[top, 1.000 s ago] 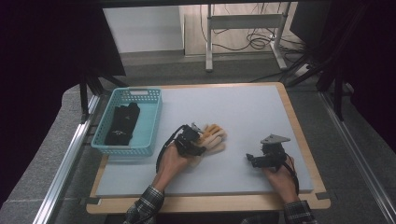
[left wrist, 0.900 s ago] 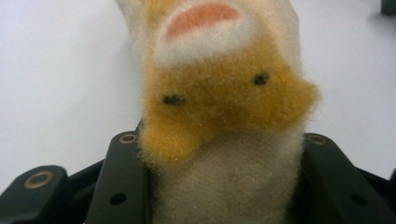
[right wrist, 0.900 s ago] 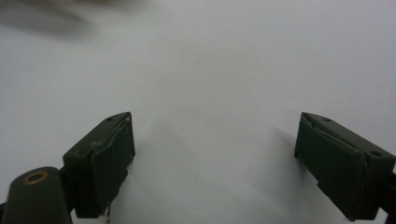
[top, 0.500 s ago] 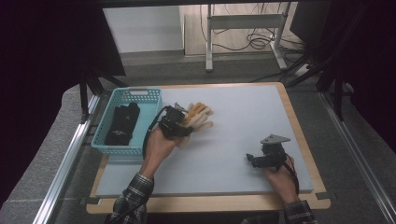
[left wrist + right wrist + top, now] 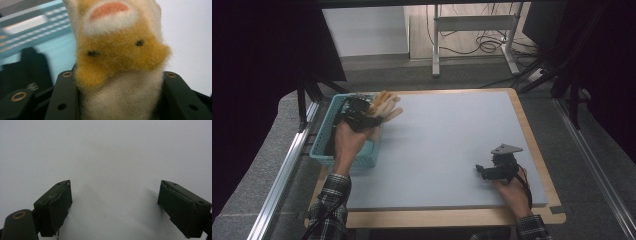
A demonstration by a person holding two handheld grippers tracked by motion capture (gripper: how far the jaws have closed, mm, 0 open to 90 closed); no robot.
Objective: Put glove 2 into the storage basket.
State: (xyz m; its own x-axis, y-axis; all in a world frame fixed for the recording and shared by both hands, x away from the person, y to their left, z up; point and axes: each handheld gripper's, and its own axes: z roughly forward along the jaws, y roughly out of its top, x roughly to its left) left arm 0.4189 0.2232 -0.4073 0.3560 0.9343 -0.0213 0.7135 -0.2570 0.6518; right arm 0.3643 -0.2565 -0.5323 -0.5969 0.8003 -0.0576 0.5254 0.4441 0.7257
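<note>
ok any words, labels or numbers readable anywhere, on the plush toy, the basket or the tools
None can be read: the fuzzy tan and cream plush toy shows stitched dots and a pink patch, no writing; the turquoise slatted plastic basket and both black tools bear no legible label.

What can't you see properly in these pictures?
- Fuzzy toy: left gripper view, too near; its top is cut off by the edge.
- Black thing in the basket: dark in the left gripper view; in the high view the hand covers it. I cannot tell what it is.

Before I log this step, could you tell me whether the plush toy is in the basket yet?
Not yet: the plush toy hangs clamped above the basket rim.
</note>
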